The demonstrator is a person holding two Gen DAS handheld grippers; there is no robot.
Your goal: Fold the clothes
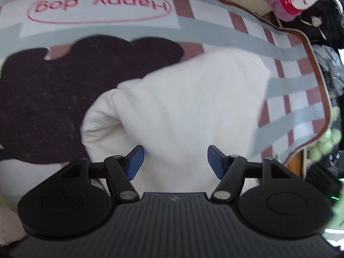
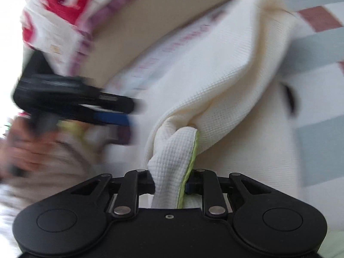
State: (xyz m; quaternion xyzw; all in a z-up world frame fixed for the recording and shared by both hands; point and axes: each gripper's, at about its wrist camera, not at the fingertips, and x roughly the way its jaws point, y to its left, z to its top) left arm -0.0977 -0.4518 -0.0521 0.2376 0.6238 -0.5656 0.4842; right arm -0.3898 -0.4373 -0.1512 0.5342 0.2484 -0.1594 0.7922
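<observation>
Cream waffle-knit garment [image 1: 185,99] lying mid-frame in left wrist view, spreading over checked "Happy dog" blanket [image 1: 215,30], partly covering dark brown patch [image 1: 53,99]. Judging: light, soft, floppy, sagging wherever unsupported; best held at hems or corners, both ends together. Right gripper [image 2: 169,185] pinching bunched green-trimmed edge [image 2: 189,157], bottom centre of right wrist view. Left gripper [image 1: 175,161] hovering over cloth, fingers spread, gripping nothing. No containers showing.
</observation>
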